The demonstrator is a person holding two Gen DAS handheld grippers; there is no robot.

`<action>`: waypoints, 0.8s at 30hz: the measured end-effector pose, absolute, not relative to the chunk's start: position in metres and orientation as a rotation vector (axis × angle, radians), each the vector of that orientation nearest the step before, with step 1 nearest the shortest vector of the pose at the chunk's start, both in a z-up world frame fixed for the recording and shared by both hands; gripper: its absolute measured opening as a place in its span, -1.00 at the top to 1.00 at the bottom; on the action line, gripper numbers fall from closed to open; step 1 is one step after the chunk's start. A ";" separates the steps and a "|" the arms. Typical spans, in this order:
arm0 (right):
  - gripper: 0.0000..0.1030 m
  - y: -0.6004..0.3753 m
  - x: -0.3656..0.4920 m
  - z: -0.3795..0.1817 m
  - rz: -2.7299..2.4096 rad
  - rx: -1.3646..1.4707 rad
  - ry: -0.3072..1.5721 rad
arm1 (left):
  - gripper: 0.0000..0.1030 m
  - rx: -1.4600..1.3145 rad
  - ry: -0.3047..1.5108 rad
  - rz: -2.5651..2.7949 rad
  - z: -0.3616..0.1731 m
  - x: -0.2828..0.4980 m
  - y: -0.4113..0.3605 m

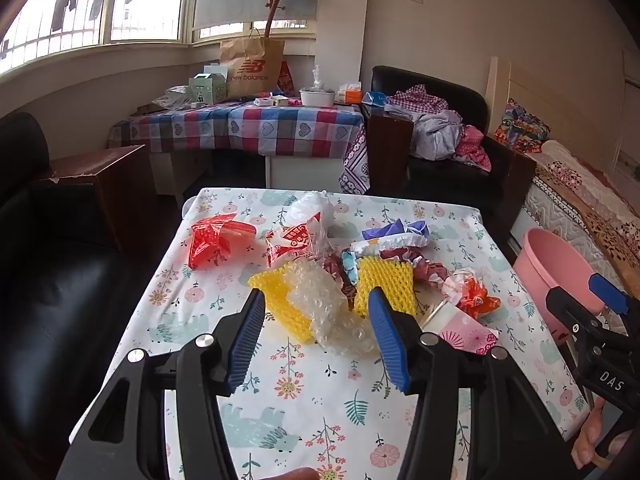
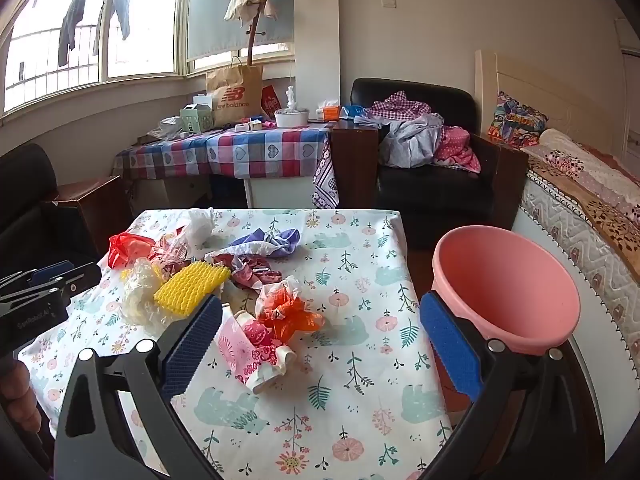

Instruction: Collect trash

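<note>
A heap of trash lies on the table with the floral cloth [image 1: 320, 400]: a red plastic bag [image 1: 216, 240], two yellow foam nets [image 1: 384, 284], bubble wrap [image 1: 320, 300], a purple wrapper [image 1: 396, 228], an orange wrapper [image 2: 288, 316] and a pink wrapper [image 2: 244, 348]. My left gripper [image 1: 316, 300] hovers open just short of the bubble wrap, gripping nothing. My right gripper [image 2: 320, 304] is wide open above the orange and pink wrappers, its pads clear of them. A pink bucket [image 2: 508, 292] stands beside the table's right edge, and nothing shows inside it.
A black armchair [image 1: 48, 280] stands left of the table. Behind are a cluttered table with a checked cloth [image 1: 248, 128] and a second black armchair [image 2: 420, 160] piled with clothes. A bed [image 2: 580, 208] runs along the right, behind the bucket.
</note>
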State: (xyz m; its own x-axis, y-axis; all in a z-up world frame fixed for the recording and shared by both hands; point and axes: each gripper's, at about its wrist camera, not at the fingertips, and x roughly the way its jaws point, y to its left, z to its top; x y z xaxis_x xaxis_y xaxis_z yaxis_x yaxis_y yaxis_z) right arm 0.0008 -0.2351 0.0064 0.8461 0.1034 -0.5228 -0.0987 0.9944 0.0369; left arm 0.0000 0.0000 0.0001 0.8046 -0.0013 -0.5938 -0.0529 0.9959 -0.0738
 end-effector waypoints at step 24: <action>-0.93 -0.238 -0.012 0.021 0.090 0.037 0.469 | -0.04 -0.088 0.626 0.031 0.000 0.000 0.000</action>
State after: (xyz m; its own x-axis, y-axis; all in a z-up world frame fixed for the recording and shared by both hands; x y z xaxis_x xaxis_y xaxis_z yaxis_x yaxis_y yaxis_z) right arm -0.0120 -0.2379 0.0213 0.8882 0.0947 -0.4495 -0.0776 0.9954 0.0565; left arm -0.0002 -0.0004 0.0000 0.8103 0.0023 -0.5860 -0.0556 0.9958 -0.0729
